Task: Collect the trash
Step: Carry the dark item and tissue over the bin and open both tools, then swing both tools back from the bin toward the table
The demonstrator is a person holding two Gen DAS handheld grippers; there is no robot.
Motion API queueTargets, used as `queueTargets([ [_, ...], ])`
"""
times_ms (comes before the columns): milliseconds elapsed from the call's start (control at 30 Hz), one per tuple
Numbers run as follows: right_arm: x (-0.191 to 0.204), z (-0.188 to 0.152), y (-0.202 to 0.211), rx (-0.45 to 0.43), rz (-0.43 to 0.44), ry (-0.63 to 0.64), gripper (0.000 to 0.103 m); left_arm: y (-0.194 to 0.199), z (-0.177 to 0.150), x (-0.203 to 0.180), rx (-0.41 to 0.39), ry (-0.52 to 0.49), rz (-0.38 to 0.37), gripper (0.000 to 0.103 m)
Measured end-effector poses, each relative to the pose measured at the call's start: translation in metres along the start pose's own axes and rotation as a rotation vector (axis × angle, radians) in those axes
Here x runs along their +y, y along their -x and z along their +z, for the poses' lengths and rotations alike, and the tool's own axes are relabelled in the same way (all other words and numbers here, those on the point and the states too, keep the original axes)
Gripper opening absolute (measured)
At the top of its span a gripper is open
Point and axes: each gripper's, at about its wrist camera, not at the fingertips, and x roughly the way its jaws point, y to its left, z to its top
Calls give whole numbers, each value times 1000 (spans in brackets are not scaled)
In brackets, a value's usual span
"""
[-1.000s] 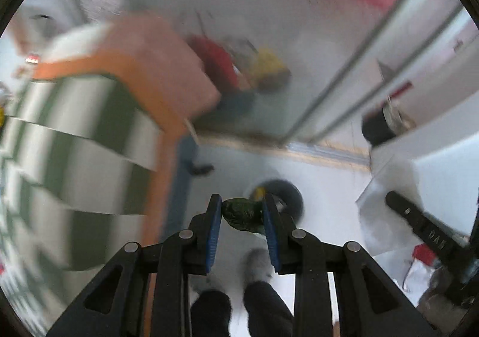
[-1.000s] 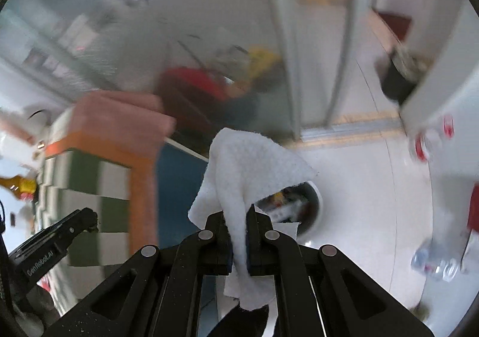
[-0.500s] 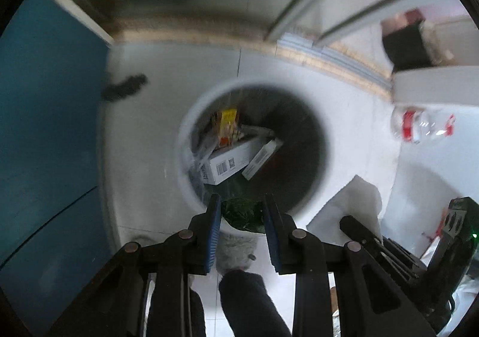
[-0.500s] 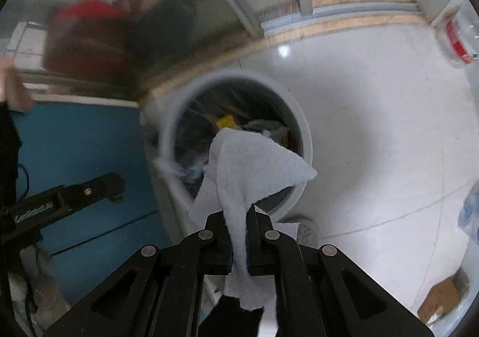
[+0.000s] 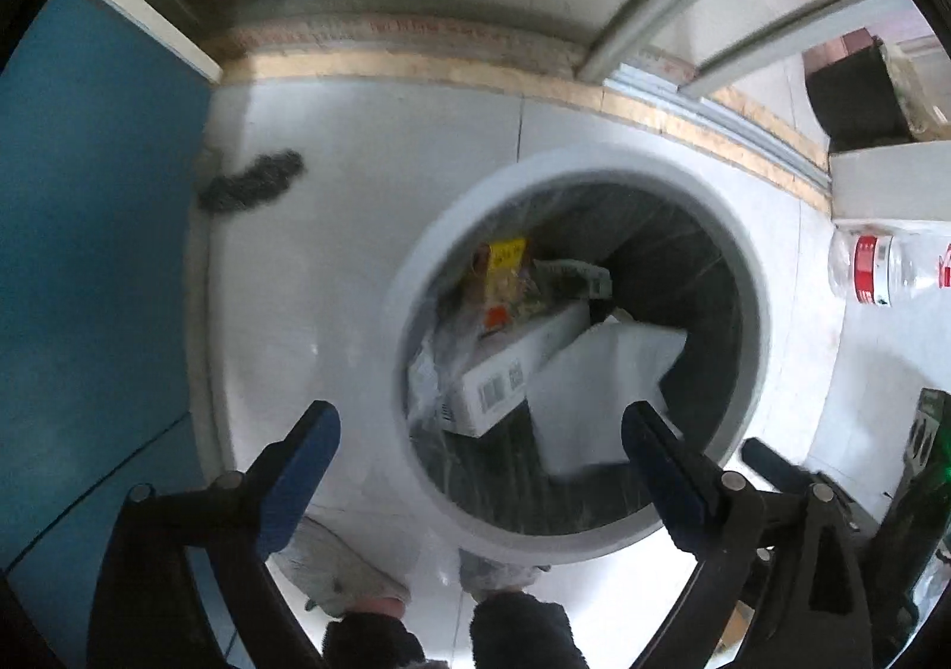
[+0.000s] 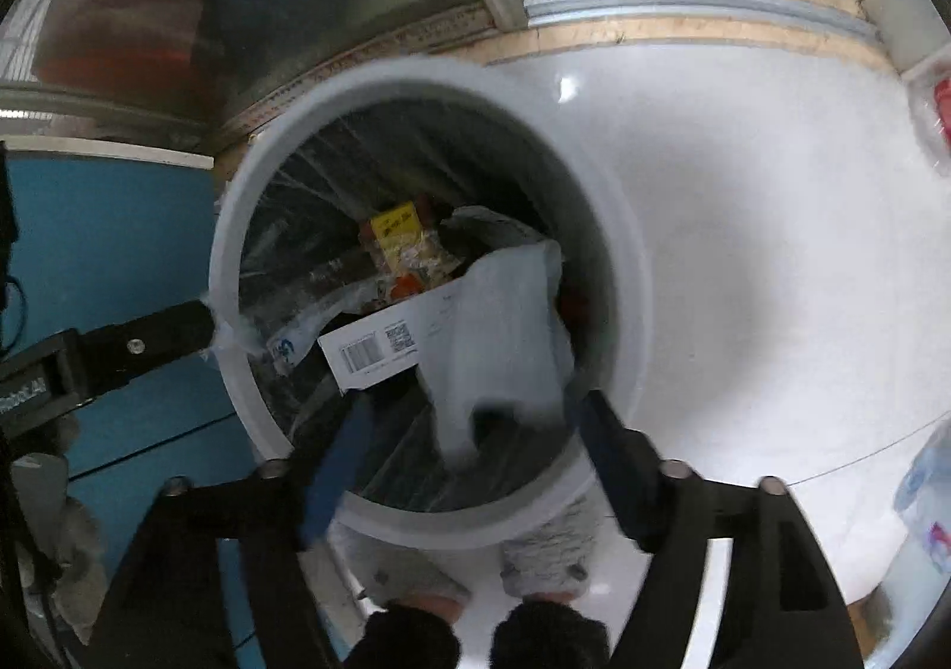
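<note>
White tiled floor (image 5: 356,229), blue panel (image 5: 89,253) alongside, dark fuzzy clump (image 5: 249,182) (identity unclear) near the panel's foot

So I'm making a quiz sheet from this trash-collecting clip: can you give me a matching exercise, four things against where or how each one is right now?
Things:
1. white tissue
2. plastic bottle
3. left tool
4. barcoded white box

States or places:
A. lying on the floor outside the bin
B. wide open, holding nothing
C. inside the bin, partly under the tissue
D. inside the bin, draped over a box

Pairs: 1-D, 2-A, 3-B, 4-C
</note>
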Motion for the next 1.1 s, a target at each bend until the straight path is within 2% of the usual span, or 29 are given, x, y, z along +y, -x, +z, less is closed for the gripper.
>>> queueTargets([
  [67,3,-1,19,-21,-36,10,102,23,-5,-3,-60,-22,57,97],
  [133,10,-4,54,-50,-92,14,103,45,-12,-7,-97,-39,104,97],
  [200,13,-5,64,-55,-103,13,103,74,-21,-11,-129,-51,145,97],
  [300,27,-13,122,-84,-144,17,103,117,-36,-14,-150,-48,168,97],
  [333,27,-13,122,-84,-144,17,103,132,-41,-16,-157,-48,178,97],
  [433,39,-26,179,-114,-166,28,103,178,-56,-23,-176,-50,198,97],
  [533,52,-39,234,-147,-177,37,103,221,-71,-30,-189,-45,190,97],
  [567,59,-50,274,-170,-187,43,103,238,-77,-33,-195,-43,188,97],
  [600,59,-50,274,-170,-187,43,103,257,-84,-36,-202,-40,177,97],
  [733,74,-79,378,-235,-195,52,103,325,-108,-51,-231,-35,153,97],
  [767,74,-79,378,-235,-195,52,103,336,-112,-53,-235,-35,147,97],
  [867,81,-93,429,-271,-194,64,103,384,-132,-65,-258,-43,132,97],
  [900,87,-104,465,-286,-180,71,103,394,-137,-67,-265,-45,125,97],
  [933,87,-104,465,-286,-180,71,103,404,-143,-68,-274,-45,120,97],
  [1100,102,-125,527,-317,-159,107,103,462,-163,-70,-334,-34,90,97],
])
